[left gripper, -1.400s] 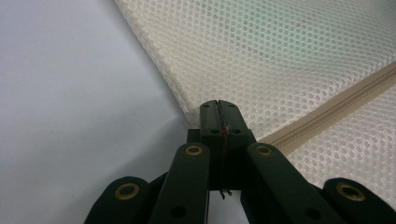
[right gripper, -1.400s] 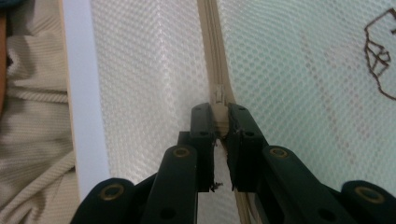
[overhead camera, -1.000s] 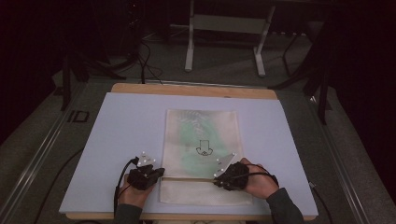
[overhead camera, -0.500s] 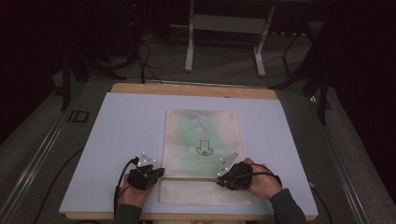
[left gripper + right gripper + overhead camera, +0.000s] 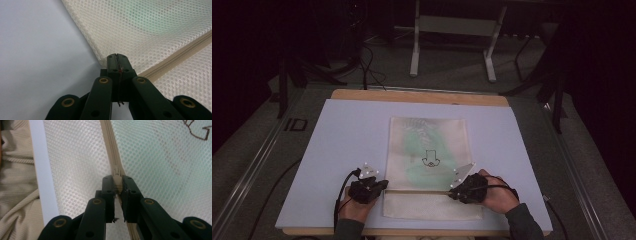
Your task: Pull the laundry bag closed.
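Two tongs (image 5: 384, 186) (image 5: 452, 191) — left clamps mesh bag (image 5: 429, 145) edge | right pinches zipper pull (image 5: 116, 173)

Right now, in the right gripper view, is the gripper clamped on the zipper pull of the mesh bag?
Yes: the right gripper has its jaws closed on the beige zipper pull of the mesh bag.

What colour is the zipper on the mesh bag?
Beige, a shade darker than the cream mesh bag; the zipper shows best in the right gripper view.

"ID" mark (image 5: 295, 124) on the floor strip left of the table (image 5: 352, 130).
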A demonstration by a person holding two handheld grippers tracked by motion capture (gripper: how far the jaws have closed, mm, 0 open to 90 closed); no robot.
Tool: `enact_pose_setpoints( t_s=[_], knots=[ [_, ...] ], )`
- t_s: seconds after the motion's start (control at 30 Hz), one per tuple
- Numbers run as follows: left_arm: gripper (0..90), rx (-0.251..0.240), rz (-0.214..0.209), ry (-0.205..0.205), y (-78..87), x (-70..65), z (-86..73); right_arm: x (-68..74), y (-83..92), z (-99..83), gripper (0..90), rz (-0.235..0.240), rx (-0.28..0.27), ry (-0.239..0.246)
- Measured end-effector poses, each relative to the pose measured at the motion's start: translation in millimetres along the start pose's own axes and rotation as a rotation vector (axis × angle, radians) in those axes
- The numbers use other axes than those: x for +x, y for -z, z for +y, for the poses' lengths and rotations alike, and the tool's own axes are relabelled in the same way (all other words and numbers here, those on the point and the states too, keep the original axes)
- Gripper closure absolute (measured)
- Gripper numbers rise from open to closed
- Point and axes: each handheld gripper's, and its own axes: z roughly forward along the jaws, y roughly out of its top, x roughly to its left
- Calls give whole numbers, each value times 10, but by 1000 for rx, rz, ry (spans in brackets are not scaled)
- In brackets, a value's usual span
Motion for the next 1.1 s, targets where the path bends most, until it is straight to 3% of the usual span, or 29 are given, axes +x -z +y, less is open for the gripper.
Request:
enact_pose_setpoints(
  t_s=[1.1],
  knots=[
    [896,-1,2,0,-1,-3,-1,-54,136,-306,823,-11,-9,-71]
  ],
)
